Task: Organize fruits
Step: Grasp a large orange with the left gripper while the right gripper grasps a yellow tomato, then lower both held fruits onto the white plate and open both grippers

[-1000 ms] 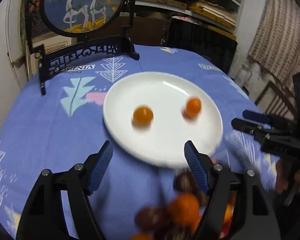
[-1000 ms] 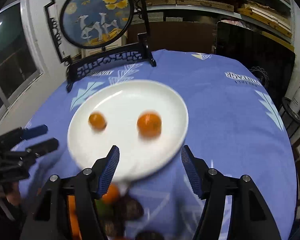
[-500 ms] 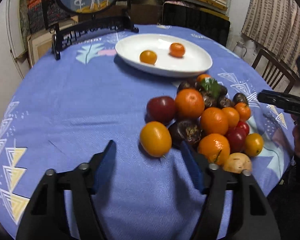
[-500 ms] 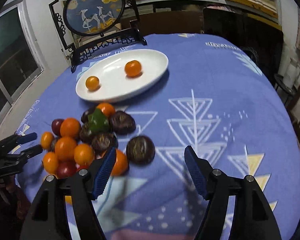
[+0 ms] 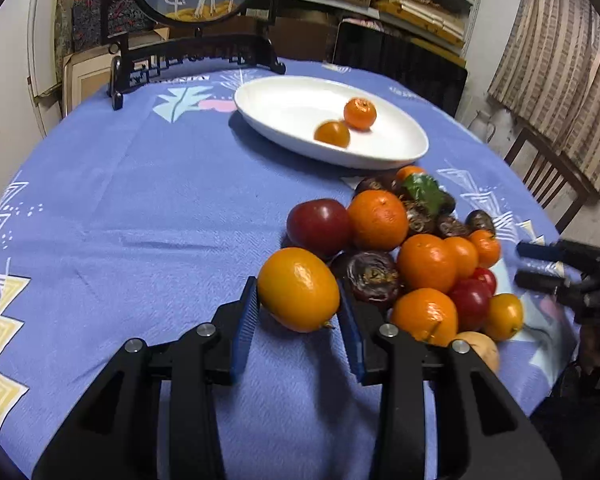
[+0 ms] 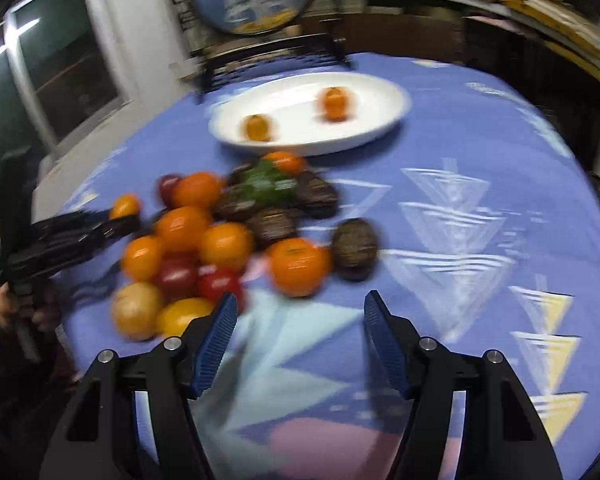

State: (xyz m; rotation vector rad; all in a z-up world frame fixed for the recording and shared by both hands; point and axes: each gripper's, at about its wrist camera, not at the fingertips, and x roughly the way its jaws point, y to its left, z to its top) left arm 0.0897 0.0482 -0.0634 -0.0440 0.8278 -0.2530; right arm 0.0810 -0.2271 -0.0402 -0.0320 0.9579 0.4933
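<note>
Left tongs [image 5: 298,312] clamp the yellow-orange oval fruit [image 5: 298,290] nearest the white oval plate [image 5: 400,156]'s fruit heap; right tongs [image 6: 296,310], just narrowing, gape empty.

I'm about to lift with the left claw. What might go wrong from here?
1. The left claw pinches the yellow-orange fruit near its lower end, so it may squirt out when lifted.
2. That fruit leans against the fruit pile; pulling it away could set neighbours rolling on the tablecloth.
3. The right claw is open close by, so the two could bump.
</note>
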